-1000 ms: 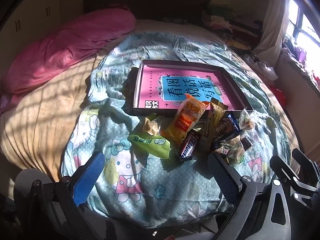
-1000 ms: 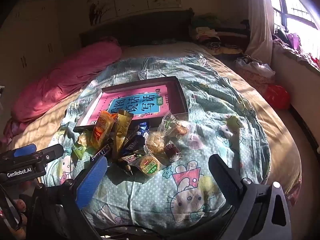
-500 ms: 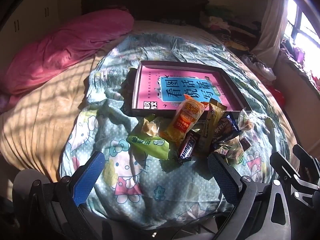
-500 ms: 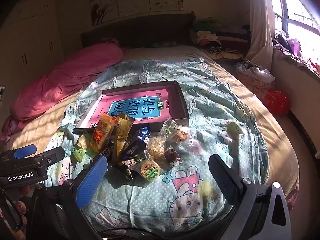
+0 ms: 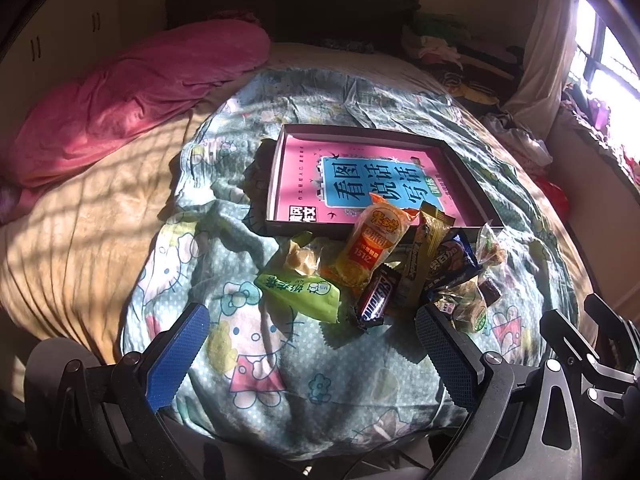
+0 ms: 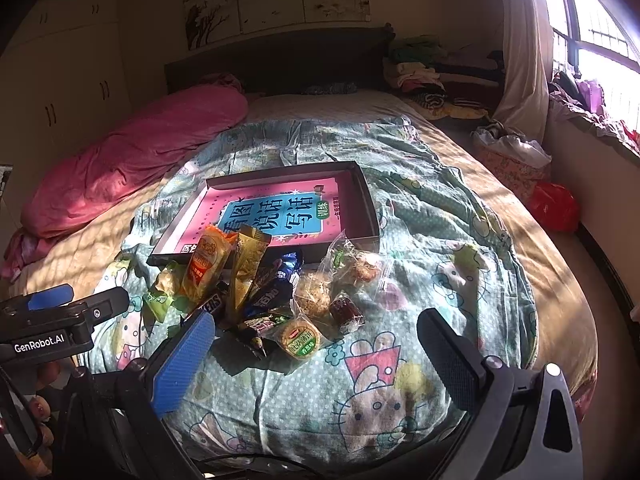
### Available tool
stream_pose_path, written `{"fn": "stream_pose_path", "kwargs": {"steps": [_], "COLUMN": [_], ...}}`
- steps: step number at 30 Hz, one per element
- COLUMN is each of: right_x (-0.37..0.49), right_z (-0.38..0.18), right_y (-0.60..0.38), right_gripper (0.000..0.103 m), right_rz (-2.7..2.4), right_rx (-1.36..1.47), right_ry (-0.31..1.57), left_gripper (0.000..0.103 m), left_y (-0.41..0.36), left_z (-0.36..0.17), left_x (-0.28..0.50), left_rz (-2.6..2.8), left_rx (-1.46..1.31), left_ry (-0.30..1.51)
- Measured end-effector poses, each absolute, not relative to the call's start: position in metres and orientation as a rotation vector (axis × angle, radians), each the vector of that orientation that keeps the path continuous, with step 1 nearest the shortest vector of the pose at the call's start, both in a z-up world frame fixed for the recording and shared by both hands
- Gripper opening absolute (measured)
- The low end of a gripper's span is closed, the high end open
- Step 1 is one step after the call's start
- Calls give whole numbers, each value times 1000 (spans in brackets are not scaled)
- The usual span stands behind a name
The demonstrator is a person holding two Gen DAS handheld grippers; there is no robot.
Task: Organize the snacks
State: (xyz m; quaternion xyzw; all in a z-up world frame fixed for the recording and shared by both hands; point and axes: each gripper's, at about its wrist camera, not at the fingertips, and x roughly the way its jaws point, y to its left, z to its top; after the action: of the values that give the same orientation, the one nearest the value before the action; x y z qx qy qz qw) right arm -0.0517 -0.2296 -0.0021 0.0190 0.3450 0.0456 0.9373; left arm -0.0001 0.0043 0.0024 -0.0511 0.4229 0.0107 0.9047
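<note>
A pile of wrapped snacks lies on the Hello Kitty blanket (image 5: 260, 344) in front of a shallow dark box (image 5: 280, 152) with a pink book inside. The pile holds a green packet (image 5: 298, 292), an orange packet (image 5: 370, 248), a Snickers bar (image 5: 376, 296), a gold packet (image 6: 248, 264), a blue packet (image 6: 276, 288) and a round green-label cake (image 6: 298, 338). My left gripper (image 5: 312, 354) is open and empty, near the pile's front. My right gripper (image 6: 316, 356) is open and empty, just in front of the cake.
A pink duvet (image 5: 132, 92) lies at the far left of the bed. Clothes pile up (image 6: 420, 76) by the headboard, a red bag (image 6: 554, 206) sits on the floor at right. The left gripper's body (image 6: 52, 320) shows at the right view's left edge.
Both views have tilted up slightly, so the room's back wall shows more. The snacks and box have not moved. Both grippers stay open.
</note>
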Motion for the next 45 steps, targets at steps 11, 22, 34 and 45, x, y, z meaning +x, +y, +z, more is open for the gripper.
{"fn": "stream_pose_path", "kwargs": {"steps": [11, 22, 34, 45], "right_x": [-53, -53, -53, -48], "right_z": [0, -2, -4, -9], "right_y": [-229, -228, -231, -240], "right_gripper": [102, 102, 102, 102], "right_rz": [100, 105, 101, 86], "right_rx": [30, 30, 34, 69], "right_ry": [702, 706, 710, 736], "left_gripper": [103, 103, 103, 103], "left_y": [4, 3, 2, 11], "left_z": [5, 5, 5, -8], "left_x": [-1, -2, -3, 1], "left_rz": [25, 26, 25, 37], "left_rx": [-101, -101, -102, -141], "left_ry": [869, 869, 870, 917]}}
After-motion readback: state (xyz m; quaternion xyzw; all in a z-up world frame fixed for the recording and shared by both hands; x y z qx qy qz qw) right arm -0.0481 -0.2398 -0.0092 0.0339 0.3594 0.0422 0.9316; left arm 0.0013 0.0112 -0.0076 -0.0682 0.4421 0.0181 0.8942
